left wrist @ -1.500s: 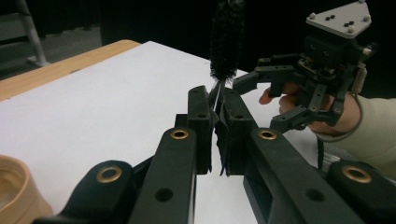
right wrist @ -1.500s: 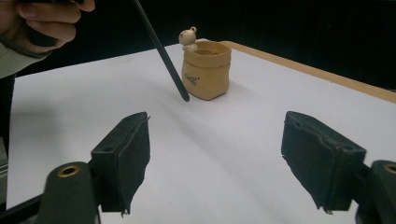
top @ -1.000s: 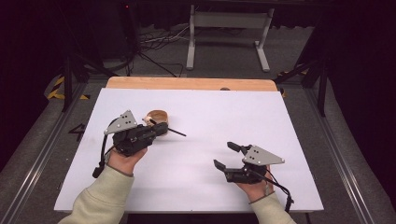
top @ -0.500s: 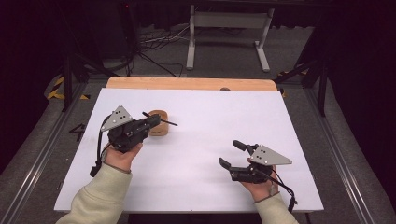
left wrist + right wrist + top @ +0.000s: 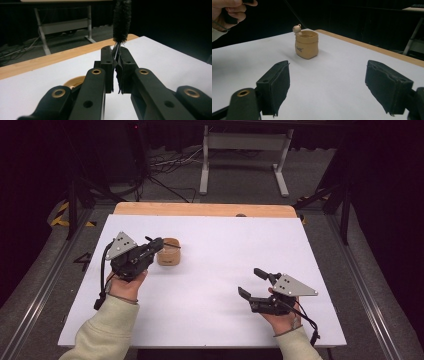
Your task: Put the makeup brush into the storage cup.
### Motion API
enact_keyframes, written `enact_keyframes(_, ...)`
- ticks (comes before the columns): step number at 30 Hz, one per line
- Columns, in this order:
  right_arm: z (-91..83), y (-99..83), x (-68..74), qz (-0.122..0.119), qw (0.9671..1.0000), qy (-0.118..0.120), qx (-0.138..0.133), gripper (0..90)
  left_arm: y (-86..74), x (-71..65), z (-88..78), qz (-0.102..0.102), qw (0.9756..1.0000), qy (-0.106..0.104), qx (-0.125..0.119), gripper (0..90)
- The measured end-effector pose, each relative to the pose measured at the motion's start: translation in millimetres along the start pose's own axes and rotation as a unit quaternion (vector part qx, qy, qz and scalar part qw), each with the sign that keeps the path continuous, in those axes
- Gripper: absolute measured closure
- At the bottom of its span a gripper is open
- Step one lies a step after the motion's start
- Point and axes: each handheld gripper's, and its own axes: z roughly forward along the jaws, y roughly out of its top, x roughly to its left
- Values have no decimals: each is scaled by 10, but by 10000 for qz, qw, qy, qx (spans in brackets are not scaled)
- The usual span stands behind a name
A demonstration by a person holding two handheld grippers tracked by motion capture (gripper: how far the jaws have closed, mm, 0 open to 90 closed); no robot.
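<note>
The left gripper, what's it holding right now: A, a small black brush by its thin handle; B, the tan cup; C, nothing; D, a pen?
A: the left gripper has its jaws closed on the thin stem of a black bristle brush, while the tan cup stands free on the table.

From the high view the brush is too thin to read: just a dark line over the cup, can't tell if it's inside the cup or only above it. Left gripper covers the cup's left side there. In the left gripper view the brush's bristle end runs off the top edge, centre-right, and the cup at lower left is mostly behind the jaw, only a tan rim showing. In the right gripper view, writing on the cup's front is too small to read; the person's hand at upper left is cut by the frame edge. Bkgd dark, no detail.
</note>
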Motion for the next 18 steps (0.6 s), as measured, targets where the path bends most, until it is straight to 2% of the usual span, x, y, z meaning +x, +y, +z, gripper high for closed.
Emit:
enact_keyframes(7,-33,-6,-7,-6,10000,-48,4,199,-2,45,15,-83,9996,268,-13,848)
enact_keyframes(13,-75,-14,-21,29,9999,-113,-17,198,-2,43,56,11,9980,623,66,848)
enact_keyframes(18,-94,-15,-26,30,9999,-135,-33,197,-5,63,61,-43,9971,758,95,848)
